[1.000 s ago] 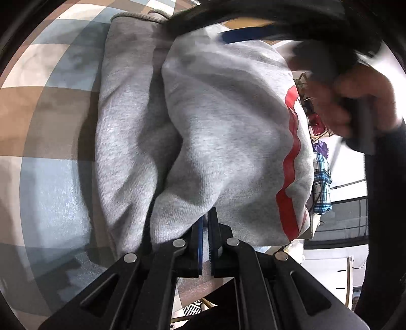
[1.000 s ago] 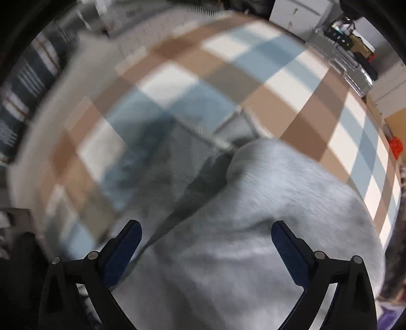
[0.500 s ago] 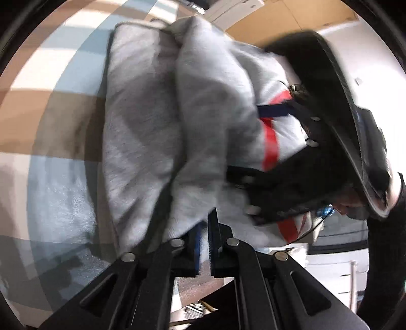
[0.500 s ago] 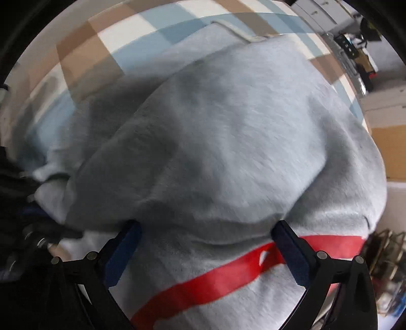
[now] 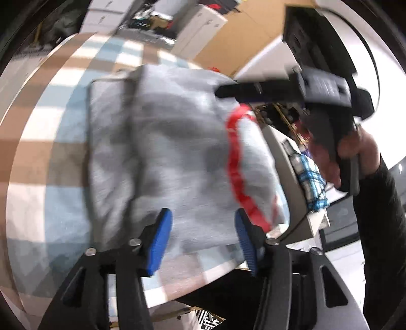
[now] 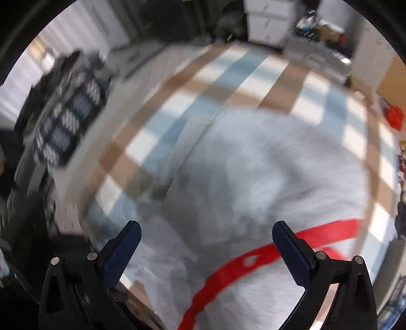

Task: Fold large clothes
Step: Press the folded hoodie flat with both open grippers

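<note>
Place: a cluttered indoor workroom or storeroom, not a tidy home.
Desk [image 6: 192, 106]: covered with a blue, brown and white checked cloth, under the tongs.
Beyond the desk: white drawer units [image 6: 269, 20] and boxes of mixed clutter [image 6: 322, 28].
Left of the right tongs: a heap of dark patterned clothes [image 6: 66, 119].
Right of the left tongs: a blue checked garment [image 5: 310, 182] and a brown wall [image 5: 243, 33].

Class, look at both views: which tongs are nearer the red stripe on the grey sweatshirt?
Right. The right tongs hang open just above the red stripe; the left tongs, jaws opening, sit at the grey sweatshirt hem beside it.
</note>
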Demonstrator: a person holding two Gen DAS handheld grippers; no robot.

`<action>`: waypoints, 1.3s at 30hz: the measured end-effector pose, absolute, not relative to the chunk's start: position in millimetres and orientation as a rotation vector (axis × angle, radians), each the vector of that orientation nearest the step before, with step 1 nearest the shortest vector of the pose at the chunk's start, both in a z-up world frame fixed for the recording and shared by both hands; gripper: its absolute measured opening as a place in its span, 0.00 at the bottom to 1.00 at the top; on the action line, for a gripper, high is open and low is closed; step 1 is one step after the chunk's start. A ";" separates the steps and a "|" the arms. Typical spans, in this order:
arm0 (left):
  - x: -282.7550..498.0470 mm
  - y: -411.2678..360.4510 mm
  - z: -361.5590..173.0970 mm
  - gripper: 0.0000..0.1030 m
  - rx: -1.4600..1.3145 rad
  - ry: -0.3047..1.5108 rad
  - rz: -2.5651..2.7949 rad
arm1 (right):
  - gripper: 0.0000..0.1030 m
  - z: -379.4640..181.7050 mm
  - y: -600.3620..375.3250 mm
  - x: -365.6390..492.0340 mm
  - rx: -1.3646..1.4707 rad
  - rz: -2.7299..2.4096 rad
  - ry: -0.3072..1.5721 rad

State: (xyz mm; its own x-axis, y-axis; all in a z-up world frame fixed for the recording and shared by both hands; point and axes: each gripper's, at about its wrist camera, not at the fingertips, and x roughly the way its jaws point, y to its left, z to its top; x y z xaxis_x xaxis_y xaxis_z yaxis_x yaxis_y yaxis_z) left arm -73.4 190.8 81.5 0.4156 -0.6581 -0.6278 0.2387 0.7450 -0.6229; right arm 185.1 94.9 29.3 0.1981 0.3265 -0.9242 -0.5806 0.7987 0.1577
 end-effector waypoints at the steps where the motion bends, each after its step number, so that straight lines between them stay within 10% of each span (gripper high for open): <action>1: -71.6 186.3 83.6 0.58 -0.472 0.986 -0.599 | 1.00 34.7 89.4 193.8 -0.227 0.636 1.211; 20: -26.2 197.7 39.3 0.56 -0.461 1.041 -0.570 | 1.00 -80.3 192.1 279.4 -0.781 0.485 1.351; 39: -19.9 209.6 31.7 0.56 -0.492 1.050 -0.546 | 1.00 -62.1 162.5 302.3 -0.561 0.399 1.338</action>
State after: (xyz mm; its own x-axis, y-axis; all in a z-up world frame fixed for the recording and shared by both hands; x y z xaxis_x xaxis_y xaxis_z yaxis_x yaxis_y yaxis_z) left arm -19.9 209.6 31.7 0.3904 -0.6332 -0.6683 0.1837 0.7649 -0.6174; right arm 302.3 162.5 -62.1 0.1958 -0.0450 -0.9796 -0.5740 0.8047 -0.1516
